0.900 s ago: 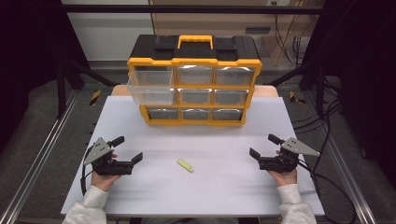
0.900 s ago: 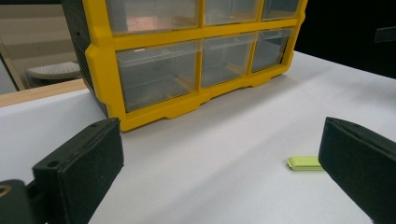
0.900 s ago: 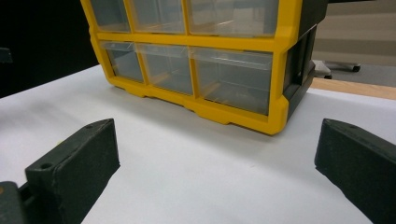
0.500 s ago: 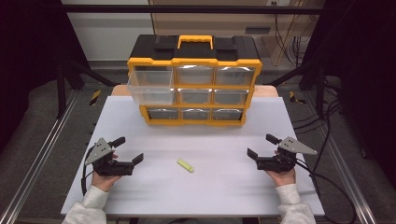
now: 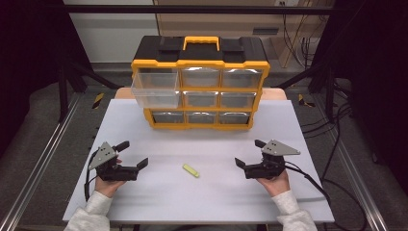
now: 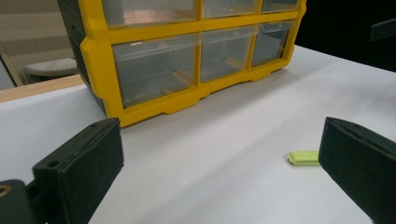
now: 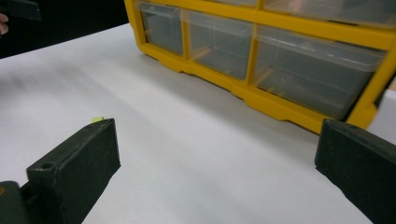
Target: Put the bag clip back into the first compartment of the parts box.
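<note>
A yellow and black drawer cabinet [image 5: 199, 91] stands at the back of the white table [image 5: 144, 202], its top-left clear drawer [image 5: 155, 89] pulled out. A small yellow-green piece [image 5: 190, 170] lies flat on the table between my two grippers. At the left my left gripper [image 5: 135, 153] is open and empty; in its own view the piece [image 6: 303, 157] lies just beyond the right jaw. My right gripper [image 5: 248, 153] stands open and empty at the right, and the piece [image 7: 97, 119] peeks over its left jaw.
The cabinet's lower clear drawers [image 6: 187, 56] [image 7: 261, 51] are closed. Metal rails [image 5: 43, 154] run along both sides of the table, and cables [image 5: 312, 185] trail off at the right. Bare white table lies around the piece.
My right gripper has moved a little to the left, toward the middle of the table. The left gripper and the yellow-green piece have stayed where they were.
</note>
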